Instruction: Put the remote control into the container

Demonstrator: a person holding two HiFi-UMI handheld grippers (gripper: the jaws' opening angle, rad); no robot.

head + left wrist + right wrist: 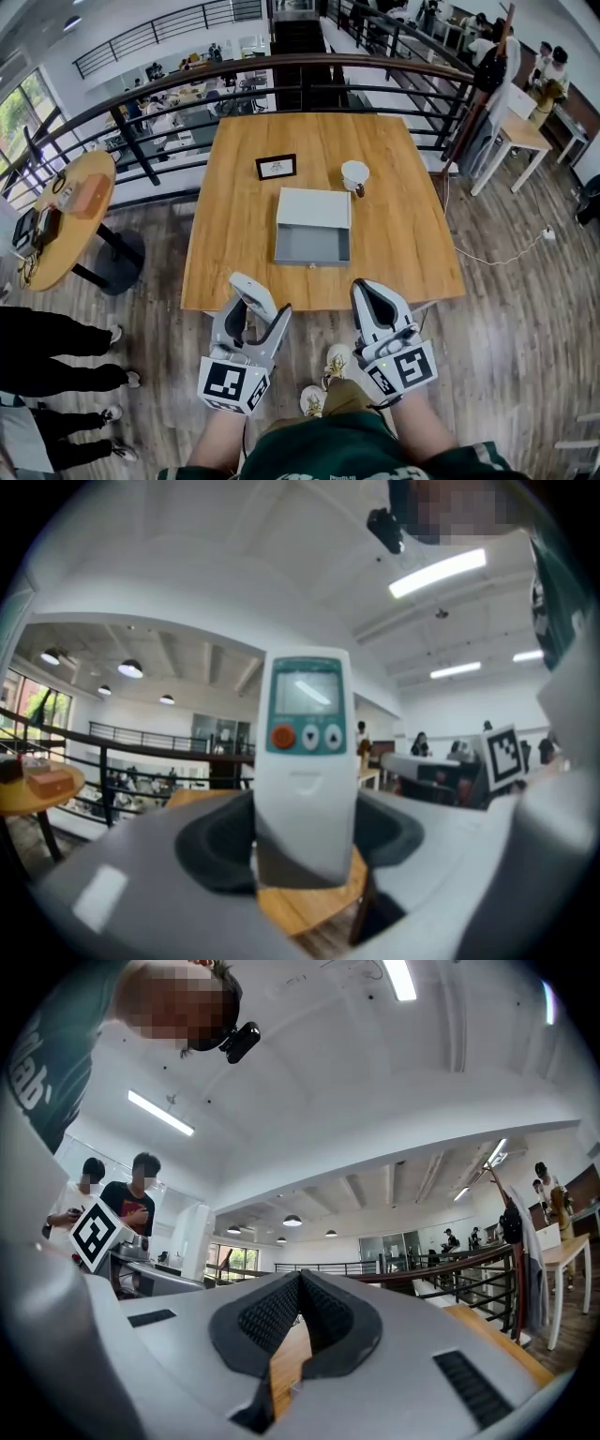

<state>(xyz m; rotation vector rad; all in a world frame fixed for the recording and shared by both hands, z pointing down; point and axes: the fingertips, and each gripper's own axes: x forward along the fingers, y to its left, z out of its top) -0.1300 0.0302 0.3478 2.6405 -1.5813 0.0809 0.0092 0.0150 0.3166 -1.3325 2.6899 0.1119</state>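
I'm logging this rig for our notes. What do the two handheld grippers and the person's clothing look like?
The left gripper and right gripper both have light grey plastic bodies with rounded jaws lined in black pads; the right one's are ribbed. Each carries a cube with black-and-white square markers at its rear. No cables show. The person wears a dark green top.

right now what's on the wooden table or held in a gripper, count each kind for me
remote control: 1, clamped in the left hand-held gripper
grey container: 1
picture frame: 1
white cup: 1
total: 4
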